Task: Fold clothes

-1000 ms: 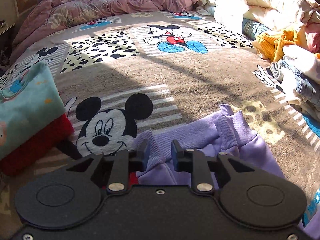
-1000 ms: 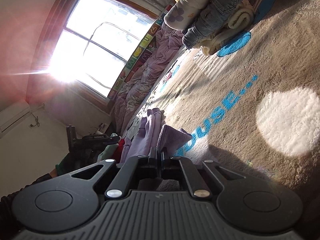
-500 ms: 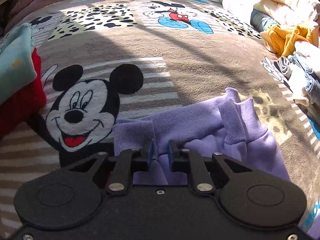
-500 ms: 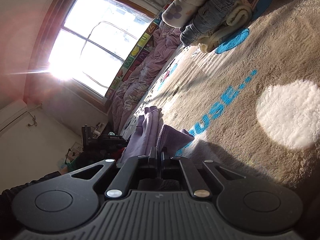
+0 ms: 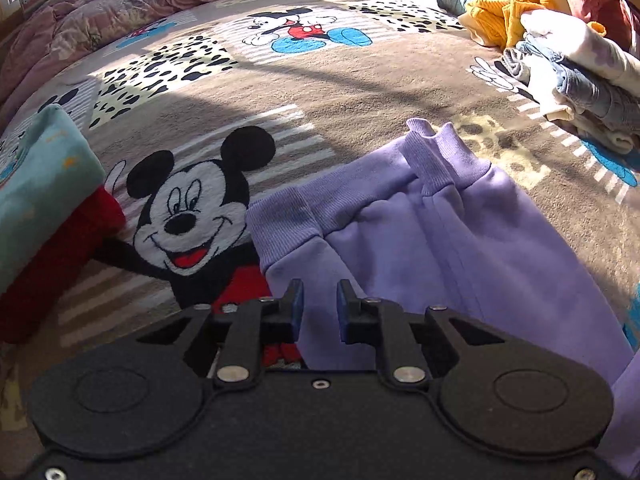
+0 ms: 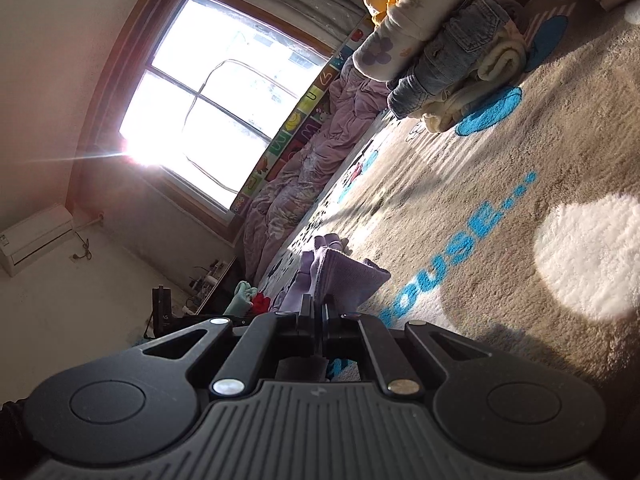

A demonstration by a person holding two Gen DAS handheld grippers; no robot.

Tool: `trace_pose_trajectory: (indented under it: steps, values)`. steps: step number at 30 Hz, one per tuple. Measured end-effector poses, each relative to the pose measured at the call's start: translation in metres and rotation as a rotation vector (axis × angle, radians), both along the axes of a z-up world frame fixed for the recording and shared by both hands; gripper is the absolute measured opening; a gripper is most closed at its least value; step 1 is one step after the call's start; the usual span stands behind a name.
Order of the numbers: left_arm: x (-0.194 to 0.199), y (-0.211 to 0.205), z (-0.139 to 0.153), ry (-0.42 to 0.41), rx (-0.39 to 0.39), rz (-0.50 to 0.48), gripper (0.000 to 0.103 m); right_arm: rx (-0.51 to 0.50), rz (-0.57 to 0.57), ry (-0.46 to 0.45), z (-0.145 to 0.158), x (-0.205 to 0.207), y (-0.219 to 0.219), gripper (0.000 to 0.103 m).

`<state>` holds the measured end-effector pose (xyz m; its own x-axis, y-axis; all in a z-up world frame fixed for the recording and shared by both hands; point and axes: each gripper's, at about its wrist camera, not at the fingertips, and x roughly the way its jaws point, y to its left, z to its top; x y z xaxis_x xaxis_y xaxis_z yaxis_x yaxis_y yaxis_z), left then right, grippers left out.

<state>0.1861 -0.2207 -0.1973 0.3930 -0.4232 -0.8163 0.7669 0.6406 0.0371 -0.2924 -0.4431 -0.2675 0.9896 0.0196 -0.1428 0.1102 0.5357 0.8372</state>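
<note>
A lilac garment with ribbed cuffs (image 5: 420, 224) lies on the Mickey Mouse blanket (image 5: 328, 92). My left gripper (image 5: 318, 304) hovers over its near left edge with the jaws slightly apart and nothing between them. My right gripper (image 6: 318, 314) is tilted sideways and shut on an edge of the same lilac garment (image 6: 340, 272), which rises folded from the blanket (image 6: 500, 184) in front of it.
A folded teal and red stack (image 5: 44, 208) sits at the left. A heap of unfolded clothes, jeans and yellow knit (image 5: 568, 60) lies at the right; it also shows in the right wrist view (image 6: 440, 56). A pink quilt (image 5: 160, 12) lies by the window (image 6: 208, 108).
My left gripper has let go of the lilac cuff, opened a little and drawn back. The cuffs now lie flat on the blanket. The right gripper has stayed shut on the garment.
</note>
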Motion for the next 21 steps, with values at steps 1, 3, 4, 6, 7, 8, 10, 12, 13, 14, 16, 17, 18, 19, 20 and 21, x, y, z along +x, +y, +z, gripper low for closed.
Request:
trace_pose_trajectory:
  steps: [1,3,4,6,7,8,10,12,13,14,16,17,18,19,20,21]
  values:
    - [0.000,-0.005,-0.010,0.014,0.015,0.003,0.014,0.002,-0.003,0.006,-0.001,0.000,0.000,0.006]
    - [-0.006,-0.014,-0.025,-0.007,0.054,0.006,0.013,0.006,-0.005,0.023,-0.004,0.002,-0.001,0.006]
    - [-0.010,-0.018,-0.027,-0.033,0.069,-0.001,0.013,0.007,-0.004,0.029,-0.005,0.004,-0.001,0.006]
    - [-0.007,-0.016,-0.020,-0.017,0.068,0.008,0.012,-0.004,-0.004,0.047,-0.007,0.008,-0.001,0.006]
    - [-0.005,-0.014,-0.015,-0.004,0.065,0.013,0.013,-0.005,-0.005,0.051,-0.007,0.009,-0.001,0.006]
    - [-0.007,-0.010,-0.009,-0.010,0.061,0.012,0.013,-0.003,-0.006,0.052,-0.008,0.010,-0.002,0.006]
    - [-0.018,-0.001,0.005,-0.033,0.059,-0.004,0.014,0.009,-0.010,0.047,-0.009,0.010,-0.002,0.006]
    - [-0.030,0.008,0.018,-0.056,0.061,-0.022,0.015,0.020,-0.013,0.037,-0.008,0.009,-0.003,0.006]
    - [-0.042,0.014,0.022,-0.061,0.069,-0.045,0.015,0.020,-0.013,0.027,-0.007,0.008,-0.002,0.006]
    - [-0.056,0.020,0.025,-0.063,0.080,-0.071,0.015,0.019,-0.013,0.017,-0.005,0.008,-0.001,0.006]
    - [-0.084,0.032,0.032,-0.067,0.101,-0.124,0.015,0.016,-0.015,-0.003,-0.001,0.007,0.000,0.006]
    - [-0.098,0.038,0.036,-0.069,0.111,-0.151,0.015,0.016,-0.017,-0.012,0.001,0.007,-0.001,0.006]
    - [-0.113,0.043,0.037,-0.066,0.120,-0.180,0.015,0.015,-0.020,-0.019,0.002,0.007,-0.001,0.006]
    - [-0.125,0.048,0.038,-0.063,0.125,-0.204,0.016,0.014,-0.022,-0.025,0.004,0.007,-0.001,0.006]
    - [-0.141,0.053,0.038,-0.067,0.133,-0.230,0.016,0.013,-0.024,-0.031,0.005,0.007,-0.001,0.006]
    - [-0.153,0.059,0.039,-0.068,0.140,-0.245,0.016,0.011,-0.026,-0.032,0.006,0.007,-0.002,0.006]
